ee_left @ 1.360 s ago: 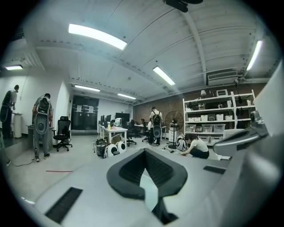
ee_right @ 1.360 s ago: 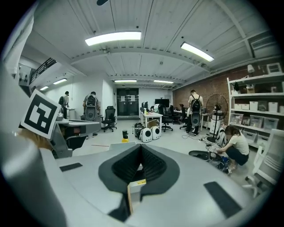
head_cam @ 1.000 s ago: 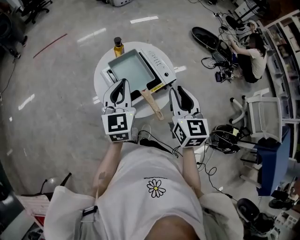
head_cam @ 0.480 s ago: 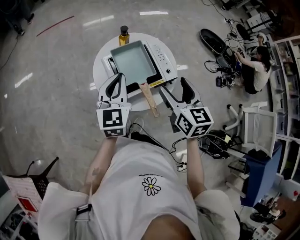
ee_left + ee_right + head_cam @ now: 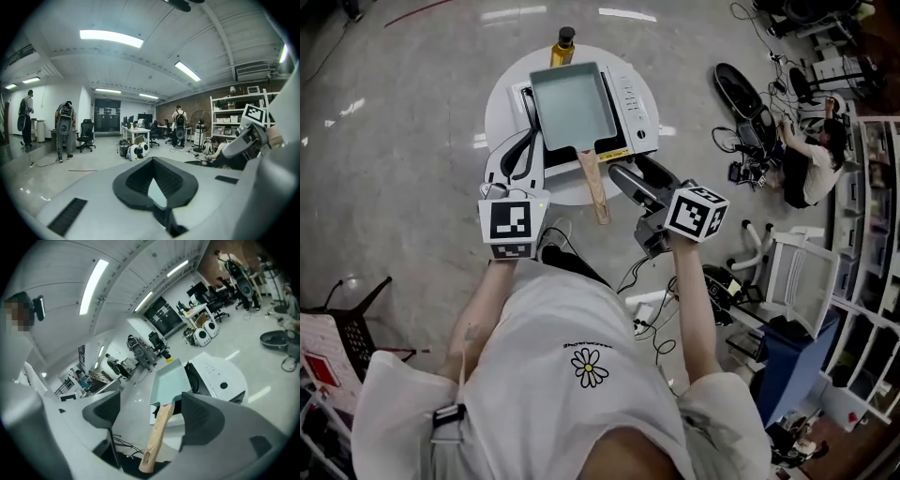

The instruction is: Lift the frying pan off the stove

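A glossy grey floor [image 5: 403, 150] surrounds a round white table [image 5: 500, 105]. On it stands a white tabletop stove [image 5: 630, 94] with the square pale-blue frying pan [image 5: 572, 103] on top. The pan's wooden handle [image 5: 594, 186] juts toward the person. The right gripper [image 5: 642, 176], forearm extended, is spreading its jaws wide around the handle without touching it. The left gripper [image 5: 517, 159] hovers at the table's edge, jaws together and empty.

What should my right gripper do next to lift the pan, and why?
Probably ease the right gripper forward onto the wooden handle: its jaws are opening, the handle lines up untouched between them, and the frying pan sits on the stove.
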Tool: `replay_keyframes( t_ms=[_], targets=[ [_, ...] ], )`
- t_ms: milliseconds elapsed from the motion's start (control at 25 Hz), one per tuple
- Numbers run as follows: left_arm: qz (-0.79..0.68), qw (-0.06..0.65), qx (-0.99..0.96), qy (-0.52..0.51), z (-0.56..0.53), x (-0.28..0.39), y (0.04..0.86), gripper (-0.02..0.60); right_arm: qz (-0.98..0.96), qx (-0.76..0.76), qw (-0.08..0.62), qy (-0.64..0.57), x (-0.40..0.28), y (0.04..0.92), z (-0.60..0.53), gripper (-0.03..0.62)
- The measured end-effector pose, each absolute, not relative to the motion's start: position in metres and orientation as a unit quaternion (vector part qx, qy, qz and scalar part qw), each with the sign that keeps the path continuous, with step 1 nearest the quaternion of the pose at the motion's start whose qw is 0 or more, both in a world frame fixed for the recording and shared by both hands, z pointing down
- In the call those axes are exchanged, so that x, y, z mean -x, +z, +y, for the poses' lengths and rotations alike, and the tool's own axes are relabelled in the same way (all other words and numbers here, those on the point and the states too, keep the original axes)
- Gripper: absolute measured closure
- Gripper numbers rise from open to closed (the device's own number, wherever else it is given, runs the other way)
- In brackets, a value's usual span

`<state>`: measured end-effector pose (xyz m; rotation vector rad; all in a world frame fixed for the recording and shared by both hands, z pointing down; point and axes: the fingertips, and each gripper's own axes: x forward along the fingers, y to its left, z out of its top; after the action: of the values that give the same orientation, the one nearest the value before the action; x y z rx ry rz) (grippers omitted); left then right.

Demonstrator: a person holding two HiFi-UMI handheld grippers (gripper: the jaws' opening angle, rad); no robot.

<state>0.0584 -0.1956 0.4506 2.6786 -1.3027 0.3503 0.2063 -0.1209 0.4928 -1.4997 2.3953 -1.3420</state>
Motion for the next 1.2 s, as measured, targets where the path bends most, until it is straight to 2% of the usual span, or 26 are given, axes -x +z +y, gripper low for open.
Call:
replay_keyframes(
  t_ms=[320,800,1040,1200],
  targets=[
    [-0.443,0.092,-0.886,0.103,-0.186,-0.051,0.462,0.583,0.745,0.376,0.016,-0.552,-0.195,0.55,-0.117,0.197],
    [-0.473,0.115,-0.864,0.132,-0.177,-0.023,0.484,0.583,0.707,0.168,0.088,-0.681,-0.148,0.572,-0.112,0.209],
    [-0.48,0.121,-0.857,0.142,-0.176,-0.017,0.493,0.583,0.678,0.118,0.11,-0.717,-0.134,0.58,-0.109,0.316],
    [-0.48,0.128,-0.855,0.15,-0.173,-0.015,0.499,0.583,0.667,0.103,0.102,-0.731,-0.131,0.586,-0.109,0.342]
  ],
)
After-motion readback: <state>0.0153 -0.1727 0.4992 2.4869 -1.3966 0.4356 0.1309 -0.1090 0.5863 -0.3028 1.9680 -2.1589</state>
